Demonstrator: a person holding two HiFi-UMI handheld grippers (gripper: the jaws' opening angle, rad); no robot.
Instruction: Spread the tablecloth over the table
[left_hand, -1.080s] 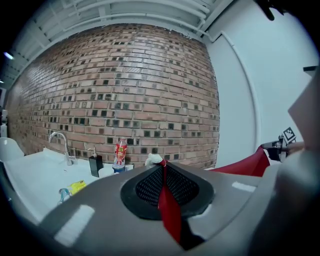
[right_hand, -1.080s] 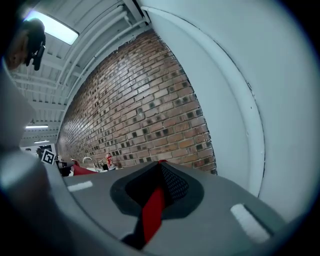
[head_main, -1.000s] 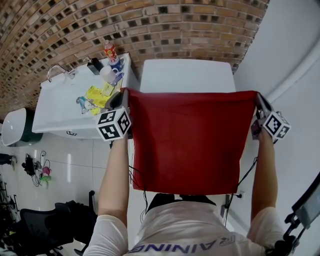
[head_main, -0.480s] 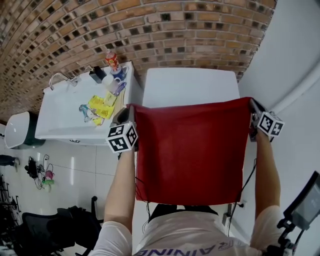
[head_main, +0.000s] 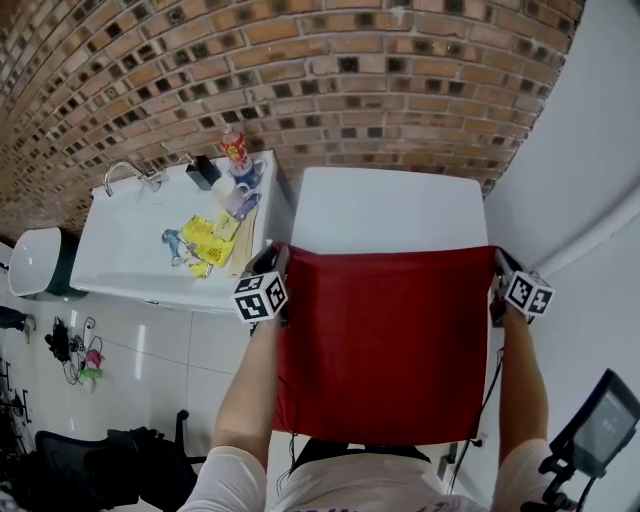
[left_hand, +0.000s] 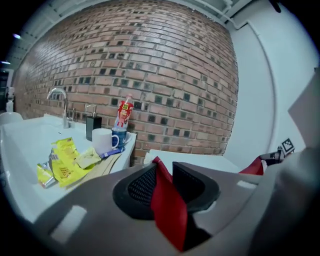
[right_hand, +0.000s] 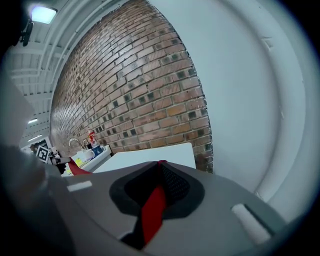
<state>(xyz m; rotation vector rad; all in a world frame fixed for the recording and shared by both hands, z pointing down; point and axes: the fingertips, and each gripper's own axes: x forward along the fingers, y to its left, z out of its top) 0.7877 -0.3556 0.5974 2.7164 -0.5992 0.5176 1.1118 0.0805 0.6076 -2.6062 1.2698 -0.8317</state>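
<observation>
A red tablecloth (head_main: 385, 340) hangs stretched between my two grippers, its top edge low over the near part of the white table (head_main: 390, 205). In the left gripper view the left gripper (left_hand: 167, 172) has the cloth's corner (left_hand: 167, 210) between its jaws, which are opening; a small gap shows beside the cloth. In the right gripper view the right gripper (right_hand: 160, 172) is shut on the other corner (right_hand: 152, 212). The head view has the left gripper (head_main: 283, 262) at the cloth's left corner and the right gripper (head_main: 497, 260) at its right corner. The cloth's lower part drapes toward my body.
A white counter (head_main: 130, 250) with a faucet (head_main: 125, 172), yellow packets (head_main: 205, 235), mugs (head_main: 228, 185) and a bottle (head_main: 234, 148) stands left of the table. A brick wall (head_main: 320, 80) runs behind. A white wall (head_main: 580, 150) closes the right side.
Both grippers have come down with the cloth, bringing its top edge from well above the table to just over the tabletop. The cloth stays stretched between them.
</observation>
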